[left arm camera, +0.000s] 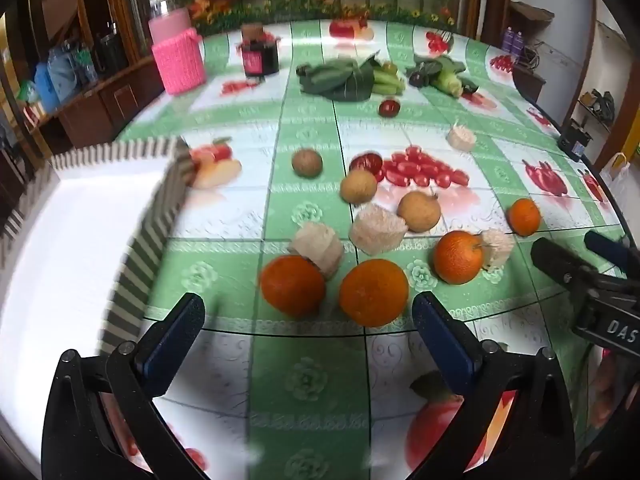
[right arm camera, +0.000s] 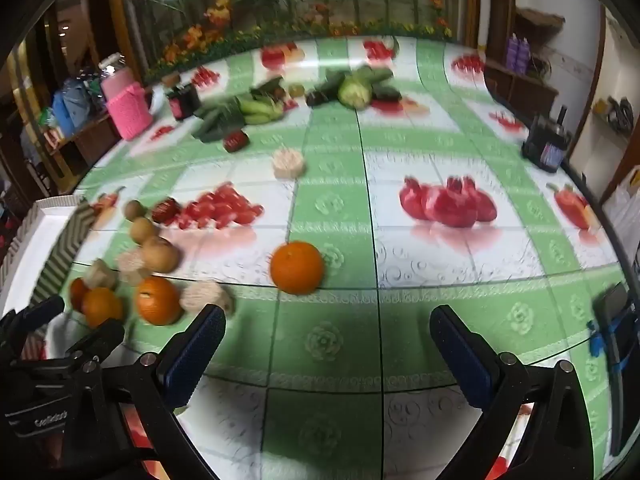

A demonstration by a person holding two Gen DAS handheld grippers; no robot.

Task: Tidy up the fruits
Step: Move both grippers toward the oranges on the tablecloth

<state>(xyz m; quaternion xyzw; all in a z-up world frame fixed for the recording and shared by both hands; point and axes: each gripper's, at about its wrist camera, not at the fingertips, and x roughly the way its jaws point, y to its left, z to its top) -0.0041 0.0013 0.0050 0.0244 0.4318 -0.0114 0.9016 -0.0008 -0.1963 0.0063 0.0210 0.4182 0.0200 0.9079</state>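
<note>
Several oranges lie on the table. In the left wrist view two oranges sit just ahead of my open, empty left gripper; a third and a small one lie to the right. Brown round fruits and white foam fruit nets lie behind them. A white box with striped walls stands at the left. My right gripper is open and empty, a lone orange just ahead of it.
Leafy greens, a dark red fruit, a dark jar and a pink knit-covered bottle stand at the far side. The right gripper's body shows at the left view's right edge. A black device sits at the table's right edge.
</note>
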